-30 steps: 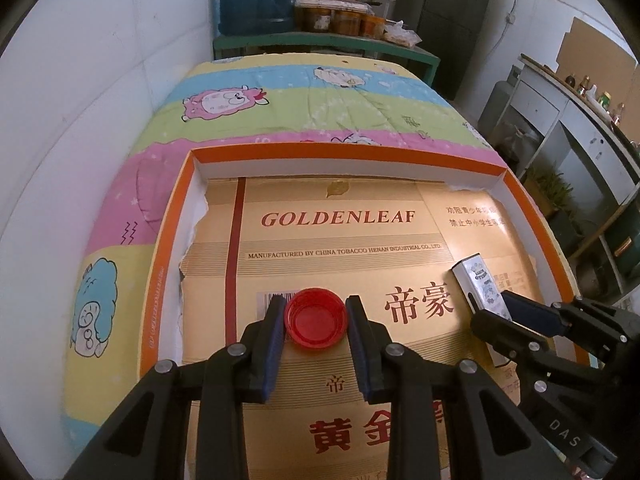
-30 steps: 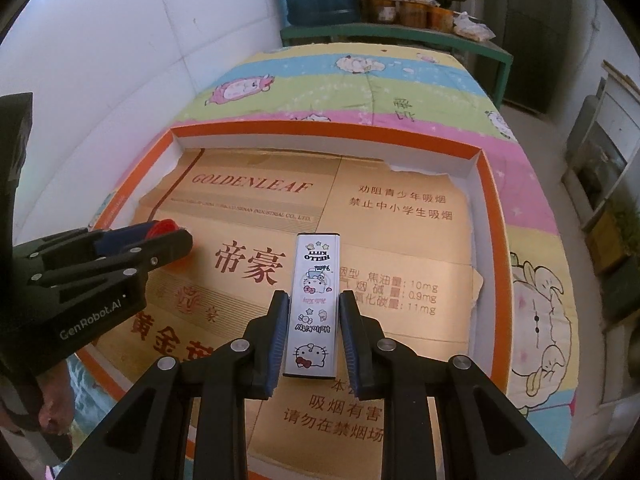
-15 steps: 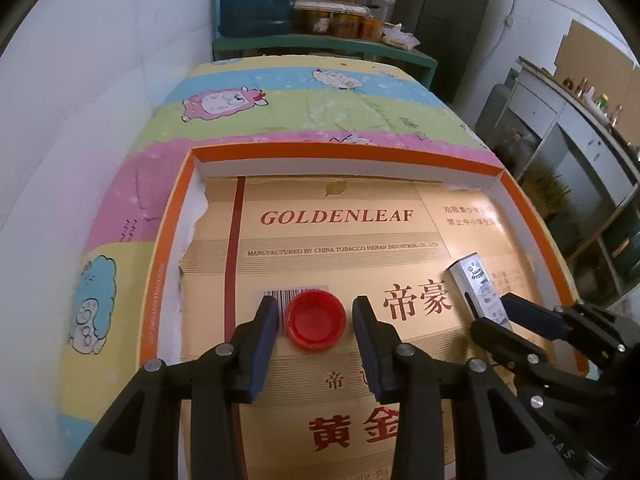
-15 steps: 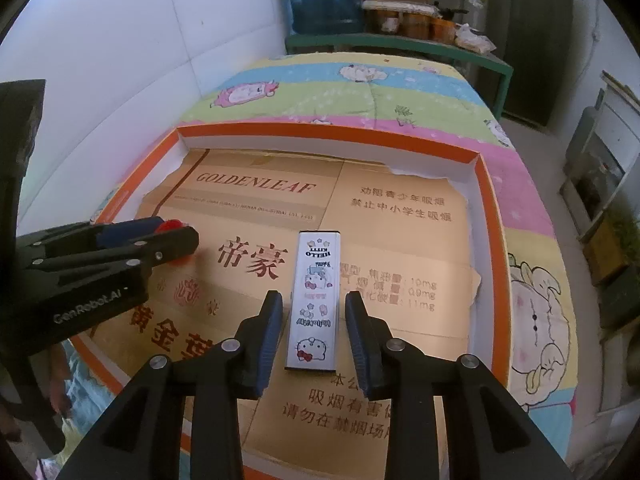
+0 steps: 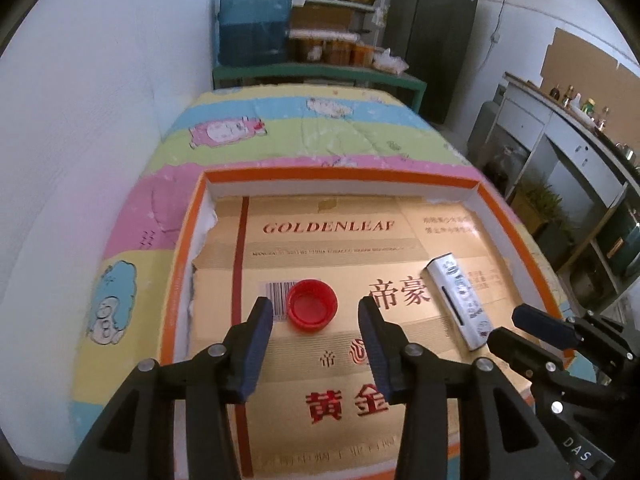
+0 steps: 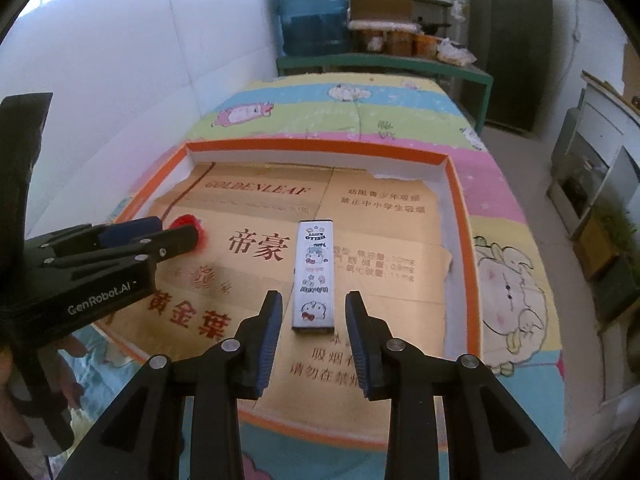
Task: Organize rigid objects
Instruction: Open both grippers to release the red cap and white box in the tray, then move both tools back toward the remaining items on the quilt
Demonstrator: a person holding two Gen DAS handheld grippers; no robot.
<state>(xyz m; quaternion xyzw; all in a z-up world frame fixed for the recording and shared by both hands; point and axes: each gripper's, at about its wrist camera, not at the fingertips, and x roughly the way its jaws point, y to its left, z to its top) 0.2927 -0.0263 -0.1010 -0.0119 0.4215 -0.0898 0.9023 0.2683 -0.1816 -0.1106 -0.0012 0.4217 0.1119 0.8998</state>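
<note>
Here the red cap, left of the tin in the tray, looks light, stiff and slippery. It is best pinched across its rim; the tin, by its long sides. The left hand-held gripper is spreading, clear of the cap, and the right hand-held gripper stands parted beside the tin.

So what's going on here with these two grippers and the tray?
A person is sorting small items in an orange-rimmed tray lined with cardboard. The left hand-held gripper is opening, its pads clear of a red bottle cap. The right hand-held gripper stands open around the near end of a slim cartoon-printed box. Both lie flat, unheld.
</note>
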